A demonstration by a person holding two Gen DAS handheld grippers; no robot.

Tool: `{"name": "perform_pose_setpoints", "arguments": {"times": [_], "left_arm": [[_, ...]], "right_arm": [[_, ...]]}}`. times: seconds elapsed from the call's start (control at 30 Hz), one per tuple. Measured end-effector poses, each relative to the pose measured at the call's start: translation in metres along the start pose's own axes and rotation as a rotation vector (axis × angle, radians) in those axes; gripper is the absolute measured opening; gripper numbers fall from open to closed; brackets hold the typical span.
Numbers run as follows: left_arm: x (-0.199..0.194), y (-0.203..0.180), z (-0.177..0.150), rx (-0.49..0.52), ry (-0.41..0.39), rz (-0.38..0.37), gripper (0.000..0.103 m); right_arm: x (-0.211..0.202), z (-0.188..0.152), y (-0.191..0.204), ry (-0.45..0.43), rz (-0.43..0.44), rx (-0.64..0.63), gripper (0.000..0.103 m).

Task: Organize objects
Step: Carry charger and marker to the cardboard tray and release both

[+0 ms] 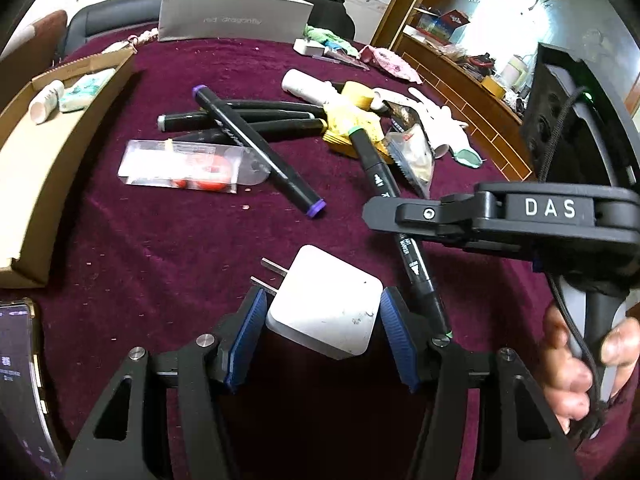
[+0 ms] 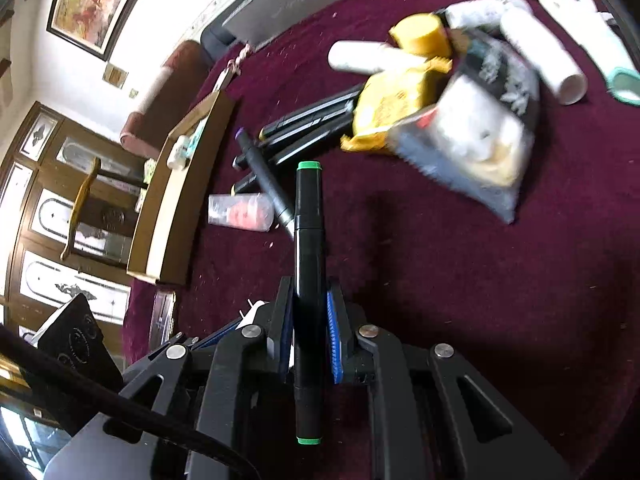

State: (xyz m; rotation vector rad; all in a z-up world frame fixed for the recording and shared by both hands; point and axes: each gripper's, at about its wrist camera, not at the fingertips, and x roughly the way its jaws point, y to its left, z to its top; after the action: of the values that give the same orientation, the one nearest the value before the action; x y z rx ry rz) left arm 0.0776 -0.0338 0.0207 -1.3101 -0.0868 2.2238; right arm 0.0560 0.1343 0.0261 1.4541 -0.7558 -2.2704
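My left gripper [image 1: 322,322] is shut on a white plug charger [image 1: 324,306], its two prongs pointing left, just above the maroon tablecloth [image 1: 160,248]. My right gripper [image 2: 308,312] is shut on a black green-capped marker [image 2: 308,264], held along the fingers; this gripper [image 1: 372,210] and the marker [image 1: 404,236] also show in the left wrist view, right of the charger. A pile of black markers [image 1: 256,120] and a purple-capped marker [image 1: 260,152] lie further back.
A cardboard box [image 1: 44,152] with a small bottle stands at the left. A clear packet with red pieces [image 1: 180,164], a yellow packet [image 1: 352,120], a snack bag [image 2: 472,136], white tubes [image 2: 536,48] and a phone [image 1: 20,380] lie around. A grey box [image 1: 232,16] stands at the back.
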Motion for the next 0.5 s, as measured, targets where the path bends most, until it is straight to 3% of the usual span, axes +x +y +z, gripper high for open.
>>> {"name": "perform_pose_setpoints", "arguments": {"times": [0.1,0.23,0.37,0.5], "left_arm": [[0.002,0.001,0.002,-0.035,0.007,-0.051,0.053],[0.005,0.002,0.007,-0.092,0.009,-0.054,0.056],[0.014,-0.013,0.013,-0.066,0.018,0.007,0.057],[0.029,-0.037,0.018,0.026,0.024,0.14,0.064]], "right_arm": [[-0.005,0.001,-0.007,-0.005,0.006,0.016,0.012],[-0.011,0.004,-0.018,-0.026,0.032,0.044,0.012],[-0.027,0.007,-0.027,-0.078,0.041,0.064,0.012],[-0.04,0.007,-0.037,-0.11,0.044,0.086,0.012]]}}
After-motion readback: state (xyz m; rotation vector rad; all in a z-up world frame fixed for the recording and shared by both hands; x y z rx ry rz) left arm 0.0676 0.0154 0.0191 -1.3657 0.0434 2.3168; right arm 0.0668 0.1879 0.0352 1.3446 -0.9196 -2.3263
